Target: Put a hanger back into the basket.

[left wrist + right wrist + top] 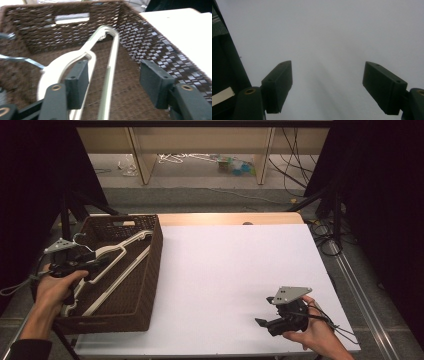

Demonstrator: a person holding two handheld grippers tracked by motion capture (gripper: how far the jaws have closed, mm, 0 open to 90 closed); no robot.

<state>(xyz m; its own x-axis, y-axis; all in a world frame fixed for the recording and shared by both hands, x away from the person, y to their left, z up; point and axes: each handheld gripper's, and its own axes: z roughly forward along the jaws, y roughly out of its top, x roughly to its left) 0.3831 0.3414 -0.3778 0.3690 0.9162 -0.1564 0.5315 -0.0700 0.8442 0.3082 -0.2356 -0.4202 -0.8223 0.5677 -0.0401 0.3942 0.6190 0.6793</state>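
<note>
A dark brown woven basket (154, 251) stands at the left side of the white table, and white clothes hangers (122, 254) lie slanted inside it. My left gripper (82, 265) hovers over the basket's left part, held by a hand. In the left gripper view its jaws are wide apart above a white hanger (110, 62), whose bar runs between them untouched; the basket wall (150, 42) rises at the right. My right gripper (265, 323) rests low over the table near the front right corner. Its jaws stand open with nothing but white tabletop (332, 37) between them.
The white table surface (235, 270) stretches between basket and right gripper. Its front edge is close to the right hand. Dark curtains flank both sides; cables (330, 245) lie on the floor at the right. A wooden frame (200, 150) and loose hangers sit on the floor beyond.
</note>
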